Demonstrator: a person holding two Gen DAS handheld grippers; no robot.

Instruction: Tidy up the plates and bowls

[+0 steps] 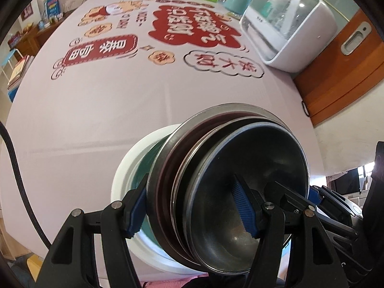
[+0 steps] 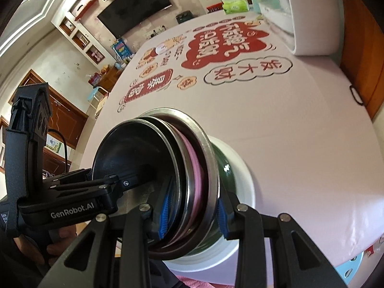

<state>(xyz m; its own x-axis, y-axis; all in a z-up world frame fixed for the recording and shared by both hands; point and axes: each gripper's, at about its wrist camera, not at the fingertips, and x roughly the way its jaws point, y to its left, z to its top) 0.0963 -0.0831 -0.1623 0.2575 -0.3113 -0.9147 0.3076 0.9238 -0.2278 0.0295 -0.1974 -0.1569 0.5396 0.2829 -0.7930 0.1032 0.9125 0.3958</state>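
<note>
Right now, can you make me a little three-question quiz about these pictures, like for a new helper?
1. True or false: both tongs grip the same stack of dishes.
2. What color is the outermost bowl? A white, B red, C blue.
3. Fill in: the white appliance stands on the ____.

Key: 1 true, left tongs and right tongs clamp its rims. 2 A. 3 table.

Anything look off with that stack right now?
Yes: the nested stack is tipped on its side, mouth toward the cameras, pinched between the left claw and right claw. The steel bowls sit askew inside, rims uneven. No spills visible.
</note>
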